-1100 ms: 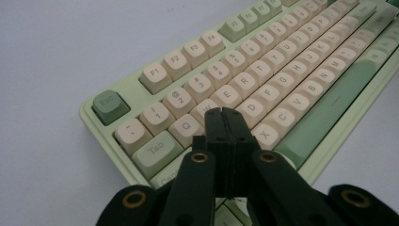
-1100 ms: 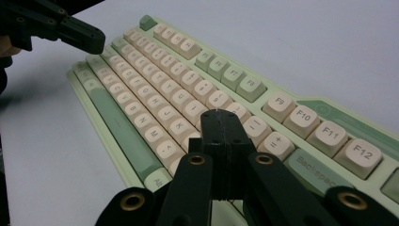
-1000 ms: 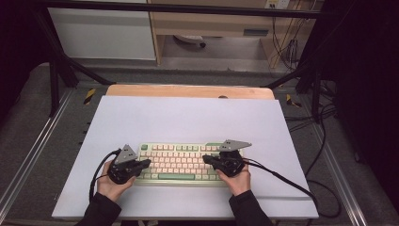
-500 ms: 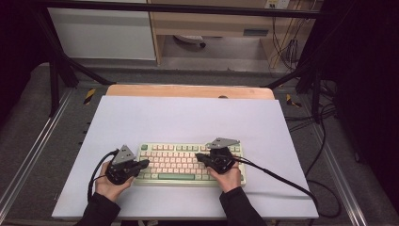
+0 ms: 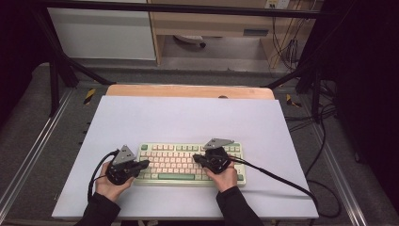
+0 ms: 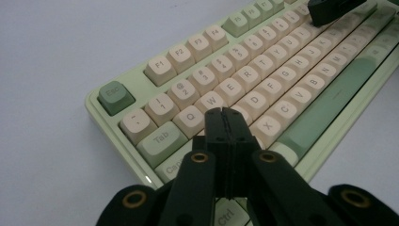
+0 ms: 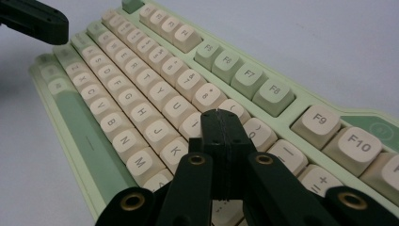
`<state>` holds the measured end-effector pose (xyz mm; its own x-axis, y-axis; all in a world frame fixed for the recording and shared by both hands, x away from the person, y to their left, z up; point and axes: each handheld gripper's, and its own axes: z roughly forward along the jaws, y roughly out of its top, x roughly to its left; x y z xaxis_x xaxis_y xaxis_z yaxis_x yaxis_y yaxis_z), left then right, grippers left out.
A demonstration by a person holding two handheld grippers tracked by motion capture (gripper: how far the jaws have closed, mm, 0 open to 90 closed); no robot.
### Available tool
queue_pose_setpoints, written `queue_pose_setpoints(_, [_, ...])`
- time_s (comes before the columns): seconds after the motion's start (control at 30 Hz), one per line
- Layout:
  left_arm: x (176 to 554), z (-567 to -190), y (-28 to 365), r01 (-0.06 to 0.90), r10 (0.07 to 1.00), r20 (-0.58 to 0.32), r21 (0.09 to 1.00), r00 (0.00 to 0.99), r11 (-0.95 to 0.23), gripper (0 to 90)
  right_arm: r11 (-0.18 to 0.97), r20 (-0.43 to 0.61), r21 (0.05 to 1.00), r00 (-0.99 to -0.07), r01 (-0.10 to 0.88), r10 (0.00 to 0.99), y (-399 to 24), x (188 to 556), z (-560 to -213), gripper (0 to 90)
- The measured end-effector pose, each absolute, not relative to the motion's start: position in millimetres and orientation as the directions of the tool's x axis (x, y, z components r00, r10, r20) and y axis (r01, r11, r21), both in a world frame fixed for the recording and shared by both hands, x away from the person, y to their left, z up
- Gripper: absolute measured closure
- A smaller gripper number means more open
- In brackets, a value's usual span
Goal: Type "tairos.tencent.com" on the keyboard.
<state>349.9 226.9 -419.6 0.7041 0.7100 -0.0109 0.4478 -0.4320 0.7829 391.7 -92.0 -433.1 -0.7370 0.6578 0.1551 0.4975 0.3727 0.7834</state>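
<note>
Both claws fully closed, gripping nothing: left gripper [image 5: 143,164] over the A/S keys, right gripper [image 5: 196,158] over the I/O/L keys of the pale-green plastic keyboard with cream keycaps [image 5: 188,163], table's 6 o'clock. I read mid-typing; next needs a straight-down tap.

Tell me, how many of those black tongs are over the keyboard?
2. The left tongs sit shut over the left end of the keyboard, by Q and W; the right tongs sit shut right of its middle, near I and K.
</note>
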Motion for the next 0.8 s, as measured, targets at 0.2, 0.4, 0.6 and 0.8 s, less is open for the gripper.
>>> queue_pose_setpoints(0.2, [350, -420, 227, 0.448, 0.711, -0.011, 0.783, 0.703, -0.431, 90.0, 0.397, 0.137, 0.774, -0.743, 0.493, 0.655, -89, 392, -436, 90.0])
queue_pose_setpoints(0.4, [350, -420, 227, 0.447, 0.710, -0.011, 0.783, 0.704, -0.432, 90.0, 0.384, 0.138, 0.789, -0.747, 0.480, 0.650, -91, 389, -432, 90.0])
queue_pose_setpoints(0.6, [349, -418, 228, 0.445, 0.709, -0.011, 0.786, 0.705, -0.430, 90.0, 0.382, 0.129, 0.800, -0.755, 0.463, 0.643, -96, 386, -422, 90.0])
queue_pose_setpoints(0.8, [349, -417, 227, 0.443, 0.709, -0.009, 0.787, 0.705, -0.430, 90.0, 0.397, 0.119, 0.800, -0.767, 0.451, 0.631, -101, 382, -415, 90.0])
